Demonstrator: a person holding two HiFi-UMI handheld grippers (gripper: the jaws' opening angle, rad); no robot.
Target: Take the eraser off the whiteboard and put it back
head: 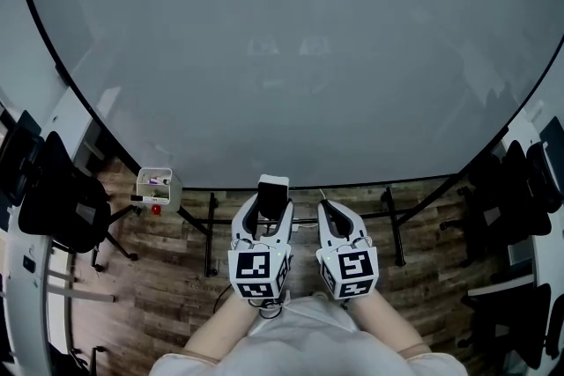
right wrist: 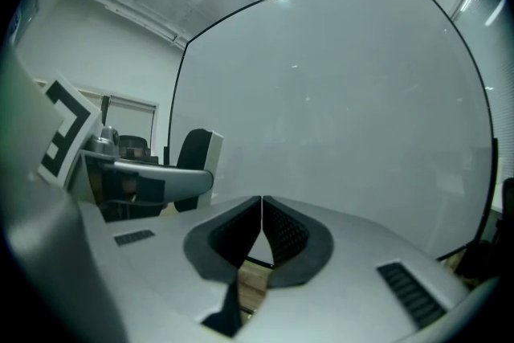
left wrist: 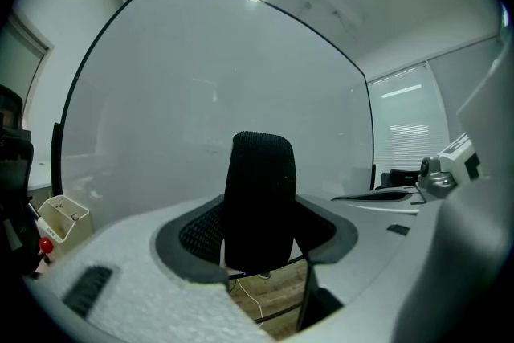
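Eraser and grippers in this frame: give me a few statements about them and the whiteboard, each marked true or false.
1. The eraser is clamped between the jaws of the left gripper. True.
2. The right gripper is open. False: its jaws are together, with nothing between them.
3. The whiteboard is covered with writing. False: its surface looks blank in all three views.
4. A small white holder sits by the whiteboard's lower left edge in the head view. True.
5. Both grippers share the eraser. False: only the left gripper holds it, and the right gripper is beside it, apart.
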